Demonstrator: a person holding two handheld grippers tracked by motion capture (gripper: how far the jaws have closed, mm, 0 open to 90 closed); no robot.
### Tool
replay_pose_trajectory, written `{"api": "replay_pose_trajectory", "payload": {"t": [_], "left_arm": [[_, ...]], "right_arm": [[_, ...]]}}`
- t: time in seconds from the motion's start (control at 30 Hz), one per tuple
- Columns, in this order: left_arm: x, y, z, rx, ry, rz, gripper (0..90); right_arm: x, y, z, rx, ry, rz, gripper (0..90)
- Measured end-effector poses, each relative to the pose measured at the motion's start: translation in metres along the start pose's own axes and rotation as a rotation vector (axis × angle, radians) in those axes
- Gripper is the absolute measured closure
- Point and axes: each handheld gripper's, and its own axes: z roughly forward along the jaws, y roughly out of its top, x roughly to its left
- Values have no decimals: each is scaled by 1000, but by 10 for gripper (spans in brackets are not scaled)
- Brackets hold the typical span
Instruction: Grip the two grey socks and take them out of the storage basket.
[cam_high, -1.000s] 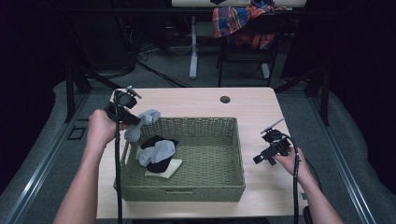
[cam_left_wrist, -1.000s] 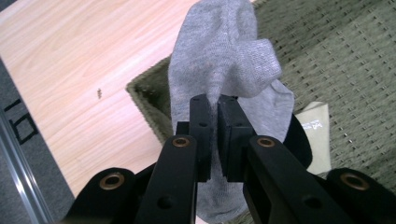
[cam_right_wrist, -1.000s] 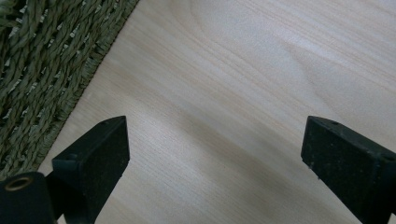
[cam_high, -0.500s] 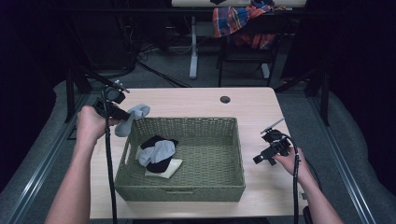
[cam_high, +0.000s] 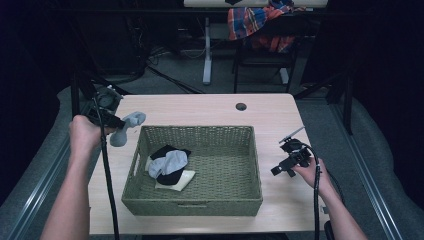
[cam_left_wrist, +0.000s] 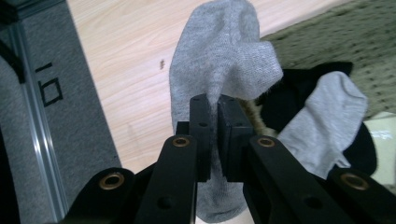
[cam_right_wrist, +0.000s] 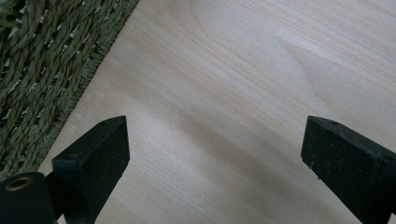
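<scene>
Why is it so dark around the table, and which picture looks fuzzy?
High view: light falls on the table, the room around it stays dim. Left gripper view: the grey sock is sharp, the near jaws slightly soft. Right gripper view: the basket is sharp, the wood has a faint shadow band.

Basket (cam_high: 200, 200) sits mid-table (cam_high: 210, 107), socks (cam_high: 169, 165) piled in its left half. I hold one sock (cam_high: 126, 127) left of the basket, above the table; my right gripper (cam_high: 278, 170) sits right of it.
</scene>
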Motion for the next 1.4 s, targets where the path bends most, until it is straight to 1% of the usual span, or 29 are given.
{"api": "replay_pose_trajectory", "payload": {"t": [0.17,0.23,0.27,0.33,0.37,0.43,0.47,0.5,0.53,0.6,0.67,0.7,0.73,0.77,0.83,0.9,0.93,0.97,1.03,1.07,1.1,1.17,1.2,1.23,1.3,1.33,1.37,1.4], "left_arm": [[10,-5,5,10,6,-41,859],[13,-7,7,15,8,-51,859],[14,-8,9,15,8,-56,859],[16,-10,12,15,12,-66,859],[17,-11,14,29,10,-67,859],[18,-12,16,32,11,-69,859],[19,-14,20,36,13,-77,859],[20,-15,22,34,18,-79,860],[21,-16,23,46,16,-75,861],[21,-17,26,49,17,-78,861],[23,-21,34,55,18,-80,861],[23,-21,34,55,18,-80,861],[24,-24,38,59,18,-90,861],[24,-25,41,59,17,-98,861],[24,-28,46,65,18,-103,861],[24,-30,51,69,17,-104,861],[24,-30,51,69,17,-104,861],[24,-32,54,73,15,-104,861],[24,-35,62,77,13,-112,861],[24,-35,62,77,13,-112,861],[24,-37,67,81,13,-118,861],[24,-40,72,86,13,-125,861],[24,-41,74,86,15,-127,861],[24,-43,77,89,17,-128,861],[24,-46,83,89,15,-137,861],[24,-47,84,95,11,-141,861],[24,-47,84,95,11,-141,861],[24,-51,91,95,13,-148,861]], "right_arm": [[0,0,0,-5,0,-3,76],[0,0,0,-4,-1,-3,76],[0,0,0,0,0,0,76],[1,0,1,-13,0,10,76],[0,0,1,-7,-1,4,76],[0,0,0,0,-2,0,76],[0,0,0,-3,-3,5,76],[2,-1,2,-29,0,24,76],[2,-1,2,-29,0,24,76],[2,-1,2,-32,5,28,76],[1,-1,2,-27,4,20,76],[1,-1,2,-27,4,20,76],[0,0,0,-1,1,1,77],[2,-1,2,-31,1,24,76],[2,-1,2,-30,1,24,76],[1,0,1,-7,6,5,76],[1,0,1,-7,6,5,76],[2,-1,2,-32,6,27,76],[2,-1,2,-32,5,28,77],[2,-1,2,-32,5,27,77],[2,0,2,-25,7,21,77],[2,-1,3,-32,5,28,76],[1,0,1,-7,2,10,77],[0,0,0,-3,-2,6,77],[1,0,1,-7,1,10,77],[2,0,2,-27,7,24,77],[2,-1,3,-30,4,27,77],[2,-1,3,-31,5,27,77]]}}
